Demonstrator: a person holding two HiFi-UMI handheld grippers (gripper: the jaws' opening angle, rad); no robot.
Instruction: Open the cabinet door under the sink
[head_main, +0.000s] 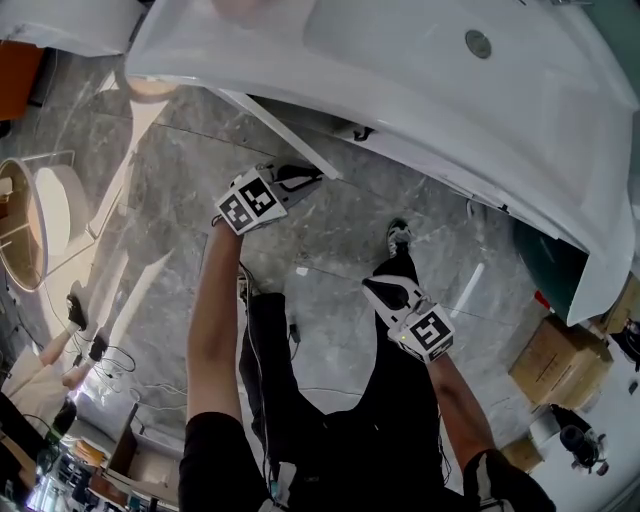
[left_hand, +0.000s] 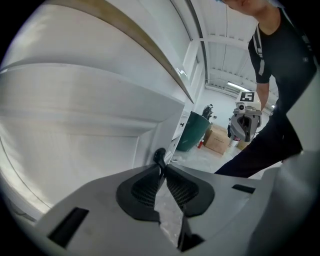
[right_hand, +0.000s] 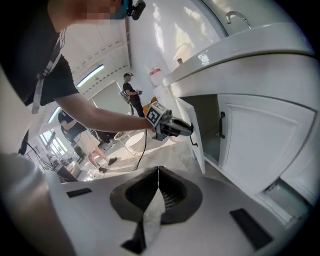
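Observation:
The white cabinet door (head_main: 285, 130) under the sink (head_main: 450, 90) stands swung out, seen edge-on from the head. My left gripper (head_main: 312, 177) is at its free edge, shut on the small black door handle (left_hand: 159, 154), which sits right at the tips (left_hand: 161, 165). The right gripper view shows the left gripper (right_hand: 189, 131) against the open door (right_hand: 196, 135), with the dark cabinet opening (right_hand: 207, 125) behind. My right gripper (head_main: 375, 287) hangs lower over the floor, shut (right_hand: 158, 172) with nothing in it. The neighbouring door (right_hand: 260, 135) is closed.
The person's legs and a shoe (head_main: 398, 237) stand between the grippers on grey marble floor. A green bin (left_hand: 195, 131) and cardboard boxes (head_main: 555, 360) sit to the right of the vanity. Round white fixtures (head_main: 55, 215) lie at the left. Other people (right_hand: 131, 92) stand far off.

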